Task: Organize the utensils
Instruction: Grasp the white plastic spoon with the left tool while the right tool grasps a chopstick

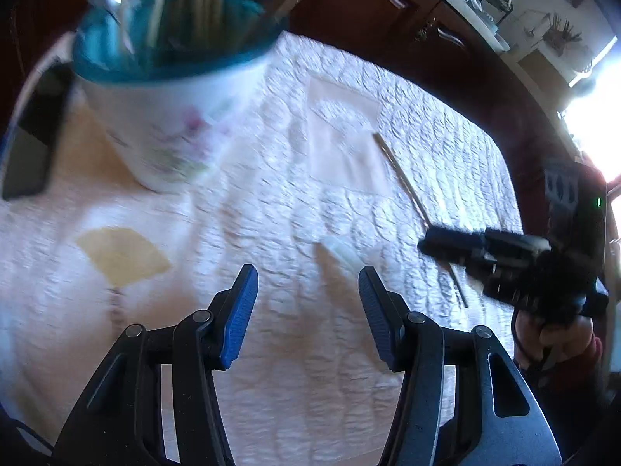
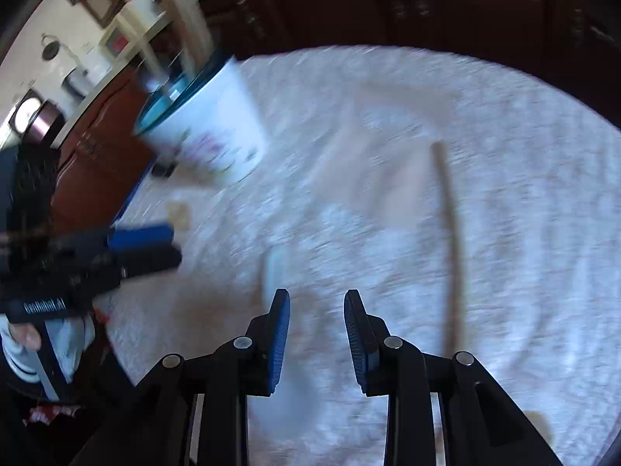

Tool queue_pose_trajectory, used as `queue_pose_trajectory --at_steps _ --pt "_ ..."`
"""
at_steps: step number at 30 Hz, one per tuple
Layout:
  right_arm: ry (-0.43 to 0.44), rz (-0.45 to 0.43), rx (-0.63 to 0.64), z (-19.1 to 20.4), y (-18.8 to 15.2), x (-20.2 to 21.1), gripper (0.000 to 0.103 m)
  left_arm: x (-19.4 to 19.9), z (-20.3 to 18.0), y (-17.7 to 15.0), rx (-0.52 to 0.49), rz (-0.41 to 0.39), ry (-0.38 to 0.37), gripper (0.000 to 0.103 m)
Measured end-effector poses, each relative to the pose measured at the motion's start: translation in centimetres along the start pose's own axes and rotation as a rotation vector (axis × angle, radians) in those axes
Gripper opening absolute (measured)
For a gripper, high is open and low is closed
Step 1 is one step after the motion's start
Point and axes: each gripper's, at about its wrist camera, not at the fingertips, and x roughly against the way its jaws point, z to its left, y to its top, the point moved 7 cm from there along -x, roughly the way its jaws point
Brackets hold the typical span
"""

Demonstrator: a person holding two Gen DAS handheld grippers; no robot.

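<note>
Now both tools are open and empty: the left tool (image 1: pixel 308 291) and the right tool (image 2: pixel 316 314). One chopstick (image 2: pixel 446 240) lies on the table cloth (image 2: pixel 504 194), right of the right tool; the cup (image 1: pixel 170 116) stands ahead-left. The thin stick may roll away if the pads close off-centre.

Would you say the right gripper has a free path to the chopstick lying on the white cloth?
Probably yes. The chopstick lies alone on the cloth, just right of the right gripper, whose jaws are open and empty. The cup and left gripper sit well off to the left.
</note>
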Motion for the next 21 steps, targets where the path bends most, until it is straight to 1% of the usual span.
queue_pose_trajectory --at_steps 4,6,7,10,13,15,17,18,19,21 --pt "-0.057 -0.022 -0.051 -3.2 1.6 0.3 0.027 -1.8 -0.6 0.2 0.036 0.029 -0.028 0.053" --pt "-0.074 -0.021 -0.059 -4.3 2.5 0.1 0.027 -2.7 -0.8 0.4 0.058 0.04 -0.03 0.05" --pt "-0.084 -0.017 -0.06 -4.6 2.9 -0.2 0.027 -3.1 -0.9 0.6 0.063 0.045 -0.031 0.049" --pt "-0.105 -0.009 -0.066 -5.6 4.2 -1.0 0.027 -4.1 -0.9 1.0 0.075 0.054 -0.028 0.048" --pt "-0.108 -0.002 -0.078 -6.4 5.5 -2.0 0.027 -5.0 -1.1 1.3 0.087 0.061 -0.025 0.048" --pt "-0.123 0.01 -0.074 -6.7 6.2 -2.8 0.027 -5.5 -1.3 1.5 0.09 0.058 -0.017 0.045" --pt "-0.142 0.021 -0.069 -6.9 6.8 -4.0 0.027 -5.7 -1.5 1.5 0.085 0.061 -0.006 0.035" --pt "-0.147 0.027 -0.072 -6.8 7.1 -4.7 0.027 -5.8 -1.5 1.6 0.08 0.061 0.0 0.032" --pt "-0.148 0.031 -0.08 -7.0 7.5 -5.1 0.027 -6.0 -1.6 1.6 0.075 0.061 0.006 0.026" --pt "-0.15 0.028 -0.094 -7.3 8.0 -5.8 0.027 -6.1 -1.6 1.6 0.066 0.057 0.01 0.026"
